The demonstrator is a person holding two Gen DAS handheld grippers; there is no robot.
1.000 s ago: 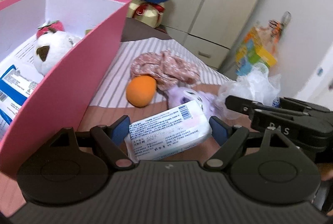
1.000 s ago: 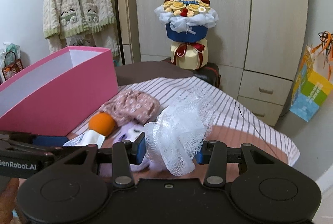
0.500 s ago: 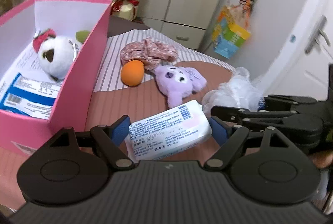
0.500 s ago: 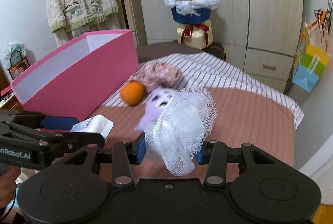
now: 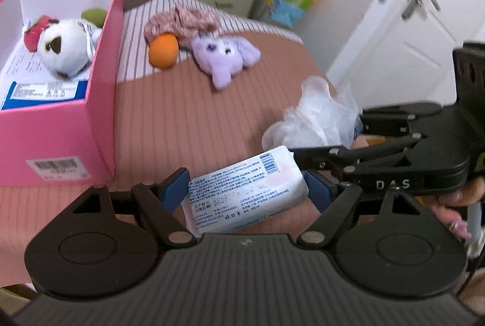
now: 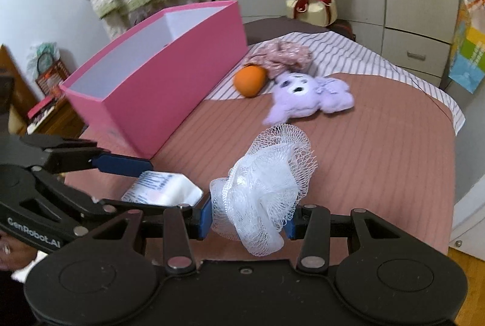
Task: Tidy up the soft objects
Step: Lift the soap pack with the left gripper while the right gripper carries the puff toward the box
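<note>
We held a soft white plastic-wrapped tissue pack (image 5: 247, 198) clamped in our left claw (image 5: 245, 192), and a frilly white mesh bath pouf (image 6: 263, 189) pinched in our right claw (image 6: 247, 220), both lifted clear of the bed (image 6: 379, 150), probably bound for the open pink cardboard box (image 5: 100, 126) ahead and left of the claws. Ahead lay a purple plush toy (image 6: 309, 98), an orange foam ball (image 6: 250, 80) and crumpled floral cloth (image 6: 282, 56); nothing blocked the box.

Black grippers with blue-padded fingers (image 5: 174, 189), silver screws, white "DAS" and "GenRobot.AI" lettering.
</note>
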